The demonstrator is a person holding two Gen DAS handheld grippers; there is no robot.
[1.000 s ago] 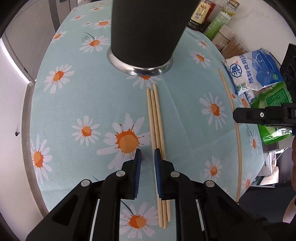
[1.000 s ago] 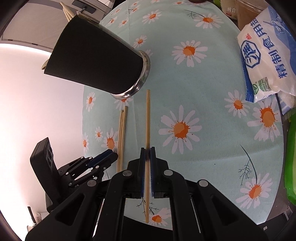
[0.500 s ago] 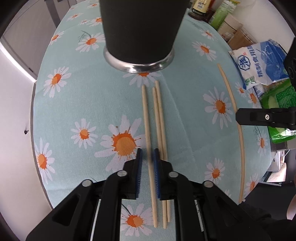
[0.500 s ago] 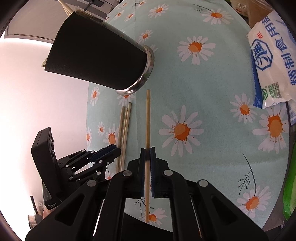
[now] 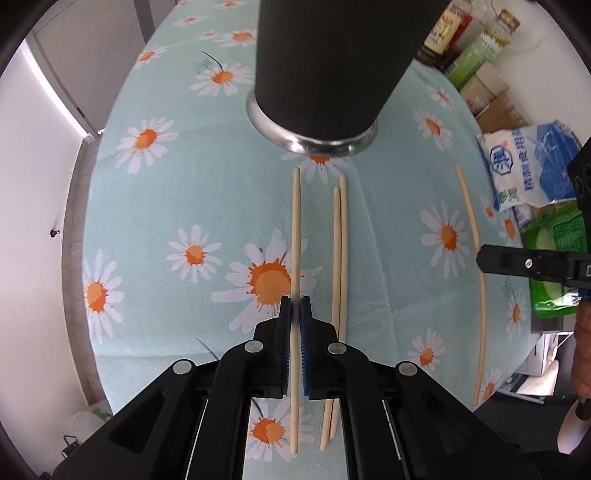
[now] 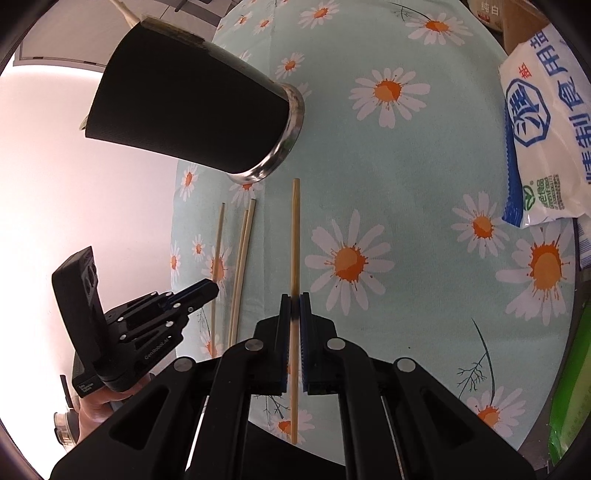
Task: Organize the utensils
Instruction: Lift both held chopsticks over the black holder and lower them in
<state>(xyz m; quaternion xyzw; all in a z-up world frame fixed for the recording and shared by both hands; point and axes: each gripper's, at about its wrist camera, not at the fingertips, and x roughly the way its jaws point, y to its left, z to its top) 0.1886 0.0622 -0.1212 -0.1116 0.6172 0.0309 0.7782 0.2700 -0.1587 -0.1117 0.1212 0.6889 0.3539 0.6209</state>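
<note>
Right now the left gripper [image 5: 294, 312] has its two blue pads pressed together on one wooden chopstick [image 5: 295, 236]. Its jaws have just been closing, and this stick is the thing between them. The stick points straight ahead of the gripper, toward the black cup [image 5: 325, 74].

Just to the right of that gripper lie two more chopsticks [image 5: 340, 258], side by side on the daisy tablecloth [image 5: 166, 177]. They touch each other along most of their length.

The right gripper [image 6: 294, 308] is clamped on its own chopstick [image 6: 295, 236]. This stick also points ahead, and its far tip stops just short of the cup's shiny silver base ring [image 6: 284, 147]. Part of the stick sticks out behind the pads too.

The black cup stands ahead of both grippers, a little to the left of the right one. From the right wrist view, two pale stick ends [image 6: 123, 9] poke up past the cup's top edge, so there seem to be some inside already. How many are in there cannot be seen.

Far to the right of the right gripper lies a white and blue bag [image 6: 539, 122] with writing on it. Beyond the left gripper, past the cup, stand some bottles and boxes [image 5: 469, 55].
</note>
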